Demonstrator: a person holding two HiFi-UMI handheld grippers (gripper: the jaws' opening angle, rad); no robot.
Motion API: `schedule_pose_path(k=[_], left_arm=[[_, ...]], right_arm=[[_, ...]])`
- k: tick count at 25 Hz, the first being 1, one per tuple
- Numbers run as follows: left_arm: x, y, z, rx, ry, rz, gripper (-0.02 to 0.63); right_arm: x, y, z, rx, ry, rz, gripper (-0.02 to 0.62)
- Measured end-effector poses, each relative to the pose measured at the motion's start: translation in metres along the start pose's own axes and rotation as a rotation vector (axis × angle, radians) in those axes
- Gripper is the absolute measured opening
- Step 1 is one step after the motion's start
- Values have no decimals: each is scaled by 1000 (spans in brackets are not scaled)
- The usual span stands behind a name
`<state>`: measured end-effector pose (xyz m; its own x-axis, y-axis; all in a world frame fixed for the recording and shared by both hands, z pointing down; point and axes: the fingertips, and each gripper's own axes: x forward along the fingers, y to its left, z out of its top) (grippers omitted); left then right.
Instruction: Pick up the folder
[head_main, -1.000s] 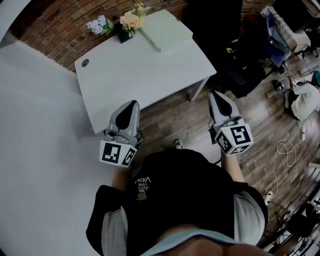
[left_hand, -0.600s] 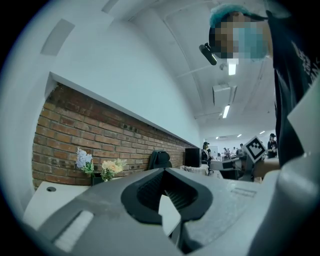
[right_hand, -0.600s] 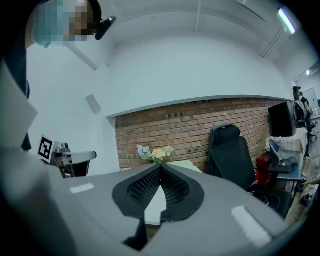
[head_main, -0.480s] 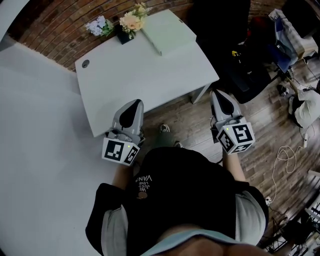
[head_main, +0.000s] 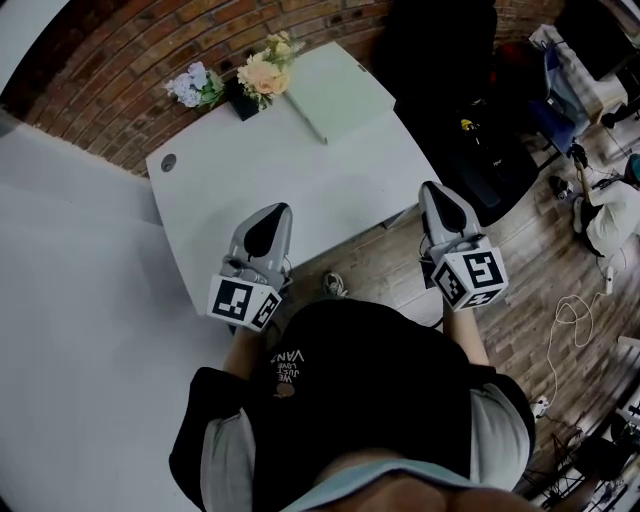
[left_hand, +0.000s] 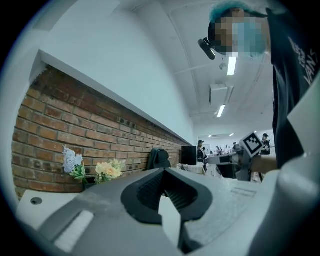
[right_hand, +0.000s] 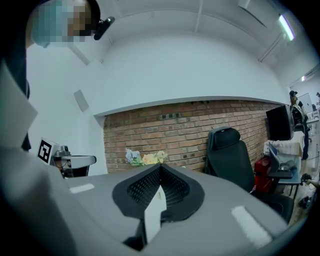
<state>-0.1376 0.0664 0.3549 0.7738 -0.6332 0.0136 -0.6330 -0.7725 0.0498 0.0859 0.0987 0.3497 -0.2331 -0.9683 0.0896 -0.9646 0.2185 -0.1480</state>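
The folder (head_main: 340, 88) is a pale green flat rectangle lying at the far right corner of the white table (head_main: 300, 170), beside a flower arrangement (head_main: 262, 70). My left gripper (head_main: 280, 208) is shut and empty, its tip just over the table's near edge. Level with it on the right, my right gripper (head_main: 430, 186) is also shut and empty, over the wooden floor by the table's right corner. Both are well short of the folder. In the left gripper view (left_hand: 162, 170) and the right gripper view (right_hand: 160, 166) the closed jaws hide the folder.
A brick wall (head_main: 120, 70) runs behind the table. A black office chair (head_main: 440, 40) stands to the right of the table. Bags and a white cable (head_main: 570, 310) litter the wooden floor at right. A second, pale flower bunch (head_main: 195, 85) sits by the wall.
The person has stepped toward the table. Both grippers came forward with them, and the left tip now reaches the table's near edge. Both stayed shut.
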Motion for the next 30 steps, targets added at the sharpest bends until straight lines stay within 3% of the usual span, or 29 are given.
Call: schedule_pose_path(k=[16,30], left_arm=[[41,53,-14,-20,18,-105,0],[74,70,-13,-60,-3,36,0]], right_arm=[[50,-2,-9,14,16,-98,-2],[103,-46,5,-9,30,2,-2]])
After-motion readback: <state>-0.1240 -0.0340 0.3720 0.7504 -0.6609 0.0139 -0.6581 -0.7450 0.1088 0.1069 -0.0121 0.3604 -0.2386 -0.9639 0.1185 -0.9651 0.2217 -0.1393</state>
